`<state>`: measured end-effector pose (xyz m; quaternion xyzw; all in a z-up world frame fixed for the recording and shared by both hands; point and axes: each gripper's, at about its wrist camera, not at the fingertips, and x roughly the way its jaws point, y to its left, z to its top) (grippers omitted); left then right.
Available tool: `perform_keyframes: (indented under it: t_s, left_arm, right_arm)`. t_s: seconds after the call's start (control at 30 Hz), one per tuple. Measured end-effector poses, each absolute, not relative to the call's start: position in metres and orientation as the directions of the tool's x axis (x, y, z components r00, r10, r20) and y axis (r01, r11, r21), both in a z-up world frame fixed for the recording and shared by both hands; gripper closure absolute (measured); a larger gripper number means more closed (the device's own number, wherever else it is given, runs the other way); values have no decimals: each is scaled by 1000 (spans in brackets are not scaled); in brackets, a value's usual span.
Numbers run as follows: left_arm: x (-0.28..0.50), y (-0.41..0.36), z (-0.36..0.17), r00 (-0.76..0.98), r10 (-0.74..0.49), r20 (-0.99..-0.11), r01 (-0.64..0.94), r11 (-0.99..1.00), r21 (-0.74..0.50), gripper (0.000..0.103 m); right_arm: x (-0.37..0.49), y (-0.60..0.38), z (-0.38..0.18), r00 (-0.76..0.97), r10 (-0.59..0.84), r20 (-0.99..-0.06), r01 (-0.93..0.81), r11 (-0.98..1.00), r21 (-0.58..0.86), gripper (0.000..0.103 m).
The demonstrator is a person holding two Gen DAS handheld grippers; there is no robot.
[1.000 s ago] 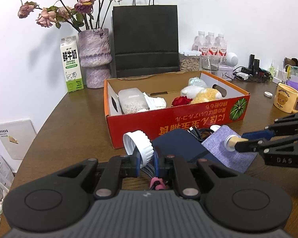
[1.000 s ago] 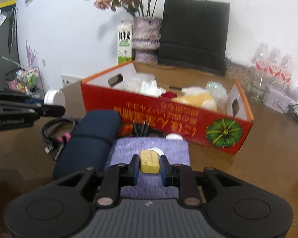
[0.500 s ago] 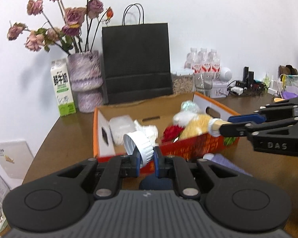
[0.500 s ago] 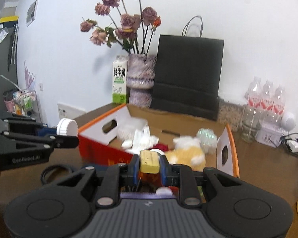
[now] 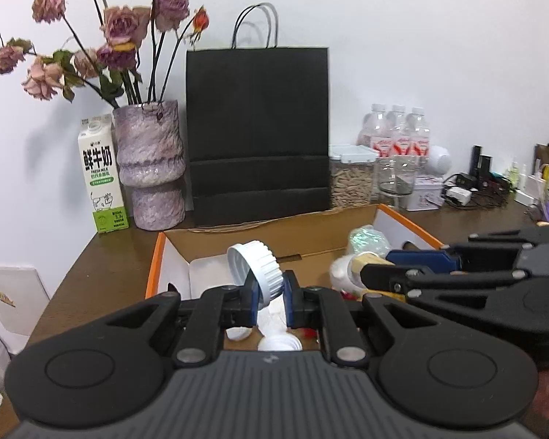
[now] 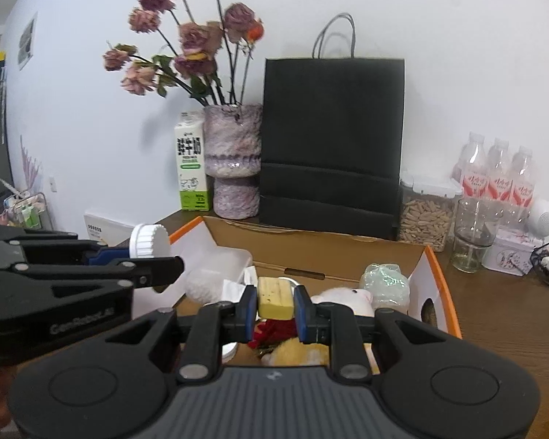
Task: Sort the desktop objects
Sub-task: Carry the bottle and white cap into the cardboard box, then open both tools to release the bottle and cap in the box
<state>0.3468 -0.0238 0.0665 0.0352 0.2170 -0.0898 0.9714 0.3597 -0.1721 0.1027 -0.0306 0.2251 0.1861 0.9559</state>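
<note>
Left claw (image 5: 269,290) pinching the white cap (image 5: 255,270) by its rim, tilted; right claw (image 6: 275,305) clamped on the yellow block (image 6: 275,299). A second ago both sat low at desk level in front of the cardboard box (image 6: 441,285), over the cloth and pouch; now both hang above the open box, side by side, loads clear of the contents: plush toy (image 6: 342,297), red flower (image 6: 272,330), plastic tub (image 6: 223,261). Reads as transport done, release next. Cap could roll on landing.
</note>
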Motion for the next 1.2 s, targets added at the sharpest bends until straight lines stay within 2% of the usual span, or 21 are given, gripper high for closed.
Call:
perform_keyframes:
  t_s: [0.37,0.5,0.53,0.57,0.6,0.63,0.67,0.7,0.77,0.83,0.87,0.9,0.97,1.2]
  left_arm:
    - [408,-22,29,833,-116,-540,137,991,-1,90]
    - [408,-22,25,830,-100,-549,132,991,19,89]
    - [407,-23,25,831,-93,-548,128,991,25,88]
    - [406,-23,26,835,-87,-544,126,991,34,87]
    - [405,-24,26,838,-81,-540,123,991,43,84]
    - [404,-24,27,840,-76,-536,121,991,49,81]
    - [403,-24,28,843,-73,-533,118,992,51,74]
    - [402,-24,30,848,-55,-527,102,993,60,61]
    - [400,-21,34,860,-13,-509,61,995,78,43]
    - [400,-17,39,871,11,-492,32,996,78,26]
    - [399,-16,41,874,32,-484,10,997,83,14]
    - [399,-15,43,880,48,-473,-6,996,89,6]
    - [398,-14,46,886,60,-460,-20,996,91,0]
    - [398,-11,51,883,56,-466,-26,997,71,0]
  right_arm:
    - [412,-169,72,805,303,-511,-334,942,33,83]
    - [415,-169,64,792,293,-535,-331,943,27,82]
    - [414,-169,64,794,287,-536,-324,946,26,79]
    - [414,-170,63,795,283,-537,-320,947,25,69]
    - [413,-171,64,796,283,-535,-318,948,27,62]
    - [412,-172,65,800,283,-530,-316,948,30,44]
    - [410,-173,66,804,284,-523,-315,949,30,32]
    - [409,-173,67,815,262,-518,-299,954,12,30]
    - [407,-175,70,834,228,-503,-270,963,-10,15]
    - [409,-181,73,843,213,-494,-242,970,5,7]
    - [410,-184,75,843,219,-492,-239,971,24,6]
    - [410,-187,77,841,226,-491,-238,971,39,4]
    - [411,-191,79,843,228,-488,-229,972,59,0]
    - [409,-193,83,845,226,-484,-224,973,62,0]
